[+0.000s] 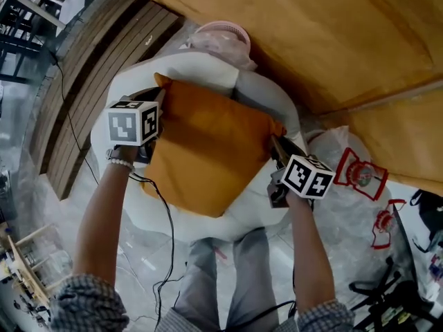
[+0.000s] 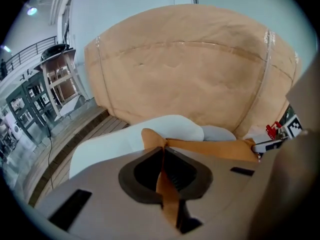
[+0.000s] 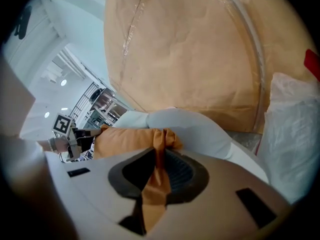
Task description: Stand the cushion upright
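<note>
Edges of the orange square fabric cushion (image 1: 208, 147) are where we have hold of it. Our left gripper (image 1: 159, 109) is clamped on its left border near the far corner, and our right gripper (image 1: 277, 145) is clamped on its right corner. The cushion lies flat on the seat of a rounded white upholstered chair (image 1: 197, 71), near corner pointing towards our legs, with white chair showing round it. A large bulk wrapped in brown paper (image 1: 311, 33) stands close behind the chair, so room is tight that way. Slatted wooden decking (image 1: 90, 81) lies to the left. On the right, red wire lanterns (image 1: 360, 175) on clear plastic sit near the chair.

From the head view we cannot see the pads. The left gripper view shows them: the jaws stand nearly together with a thin fold of orange cloth pinched upright between them, and the cushion's edge runs away towards the other gripper's marker cube (image 2: 294, 125). The right gripper view shows the same on its side, with bunched orange cloth squeezed between the ribbed pads and the cushion stretching across to the left gripper. Only this view shows the pale plastic bag (image 3: 292, 134) bulging just beside the chair.
</note>
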Motion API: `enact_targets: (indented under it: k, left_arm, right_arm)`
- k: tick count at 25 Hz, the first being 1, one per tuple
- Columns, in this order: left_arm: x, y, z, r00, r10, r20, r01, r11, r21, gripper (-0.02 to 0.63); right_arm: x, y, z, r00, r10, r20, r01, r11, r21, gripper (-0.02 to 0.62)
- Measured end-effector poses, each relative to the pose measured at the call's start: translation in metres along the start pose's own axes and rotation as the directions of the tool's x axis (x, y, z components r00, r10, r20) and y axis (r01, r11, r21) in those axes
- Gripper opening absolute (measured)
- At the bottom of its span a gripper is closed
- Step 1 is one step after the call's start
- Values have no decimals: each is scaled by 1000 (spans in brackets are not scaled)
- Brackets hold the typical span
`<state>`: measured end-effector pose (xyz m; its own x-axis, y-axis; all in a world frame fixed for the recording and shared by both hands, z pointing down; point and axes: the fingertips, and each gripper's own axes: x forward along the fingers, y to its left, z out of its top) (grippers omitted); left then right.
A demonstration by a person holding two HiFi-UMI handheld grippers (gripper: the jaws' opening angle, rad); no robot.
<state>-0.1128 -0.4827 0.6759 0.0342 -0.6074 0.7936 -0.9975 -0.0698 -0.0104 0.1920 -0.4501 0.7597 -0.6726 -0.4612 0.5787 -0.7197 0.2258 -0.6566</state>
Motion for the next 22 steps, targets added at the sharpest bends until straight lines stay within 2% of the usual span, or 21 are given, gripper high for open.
enact_targets:
  k: [3, 8, 17, 22]
  left_arm:
    - [-5, -3, -2, 1000, -22, -11, 22, 1000, -3, 15]
    - [-24, 0, -3, 999, -50, 9, 50, 999, 9, 14]
    - [-82, -6, -16, 990, -112, 82, 121, 987, -109, 12]
    - [-118, -15, -21, 982, -134, 133, 150, 981, -125, 12]
  right_arm:
    - [-6, 3, -2, 1000, -12, -1, 12, 1000, -13, 64]
    - [-16, 20, -2, 1000, -19, -17, 17, 995, -96, 60]
    - [-56, 46, -16, 998, -48, -32, 45, 993, -110, 55]
    - [-82, 60, -25, 997, -72, -42, 66, 991, -119, 51]
